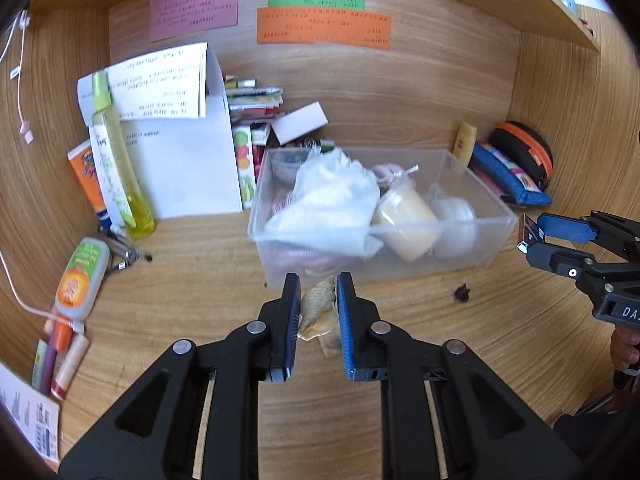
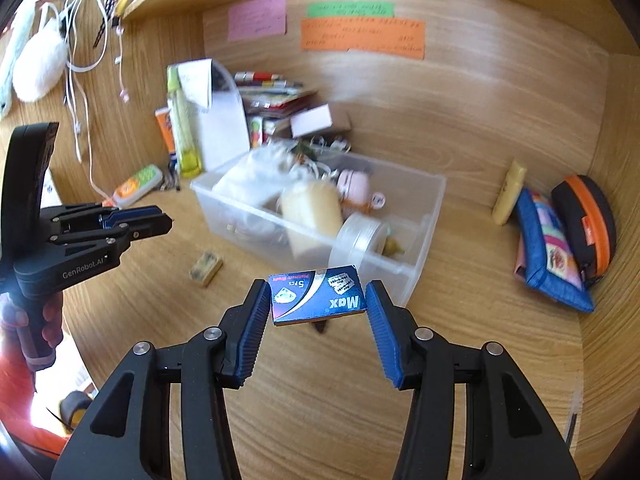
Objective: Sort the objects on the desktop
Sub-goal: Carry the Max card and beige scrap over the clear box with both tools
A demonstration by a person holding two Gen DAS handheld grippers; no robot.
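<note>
Fingers first: my left gripper [image 1: 318,284] is pinching a seashell [image 1: 316,312], pads snug on both flanks, and over at 3 o'clock in that same view my right gripper [image 1: 528,240] hangs above the desk [image 1: 200,280]. On the right side, the pads are clamped on the short ends of a razor blade box [image 2: 318,295], so both hands are loaded. Looks to me like I'm mid-carry on the sorting step, with the clear plastic bin [image 1: 500,216] sitting at 12 o'clock just past both sets of tips. Next move probably means getting each piece over the rim before letting go, and the bin's already stuffed with a white bag [image 1: 332,196] and a cream candle [image 1: 404,220], so free space is tight. Shell is tan, ridged, spiral-tipped; box is flat, dark blue, printed "Max". An eraser [image 2: 206,268] lies on the desk at 10 o'clock.
</note>
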